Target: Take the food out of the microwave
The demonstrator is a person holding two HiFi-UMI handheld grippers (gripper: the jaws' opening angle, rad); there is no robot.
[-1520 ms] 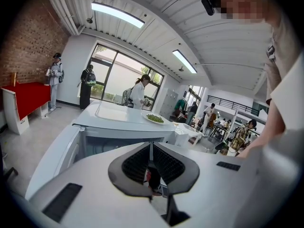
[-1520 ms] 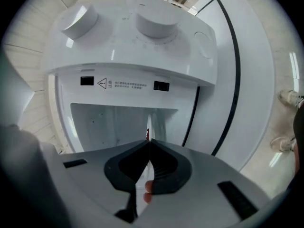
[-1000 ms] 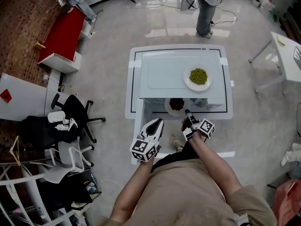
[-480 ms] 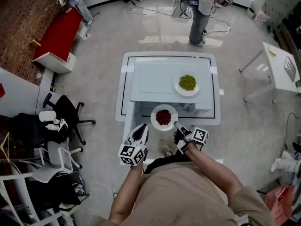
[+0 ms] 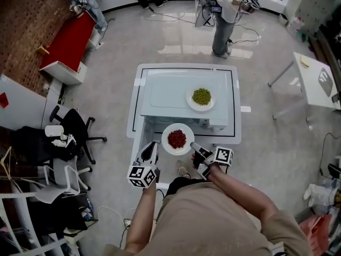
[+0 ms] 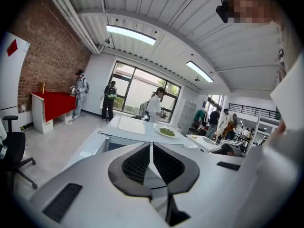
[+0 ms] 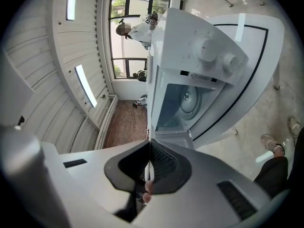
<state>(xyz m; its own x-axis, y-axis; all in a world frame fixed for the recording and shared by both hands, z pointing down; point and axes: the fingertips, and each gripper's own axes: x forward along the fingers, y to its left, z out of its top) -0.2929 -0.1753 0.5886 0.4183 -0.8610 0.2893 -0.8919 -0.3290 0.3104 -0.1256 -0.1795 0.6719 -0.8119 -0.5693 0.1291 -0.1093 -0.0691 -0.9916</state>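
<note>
Right tongs [image 5: 194,146] [image 7: 150,163] are clamped tight on the near rim of the plate of red food [image 5: 177,139]. In the right gripper view I see that rim edge-on, a thin white line [image 7: 148,174] pinched between the two pads. The plate hangs out in front of the right tongs' tips, clear of the microwave [image 5: 176,89] and just this side of its open front. Straight ahead of the right tongs the oven cavity stands open, and I can see the glass turntable [image 7: 187,99] inside with nothing on it.

Left tongs [image 5: 151,145] [image 6: 151,148] are together with nothing between them. They sit beside the held plate, on the far side of it from the right tongs and not touching it. The open microwave door [image 5: 137,142] is just outboard of the left tongs.

Beyond both tongs, up on the microwave's roof, there's a second plate with green peas [image 5: 201,97] [image 6: 166,131], well apart from either tip. The microwave stands on the white counter [image 5: 238,127].
</note>
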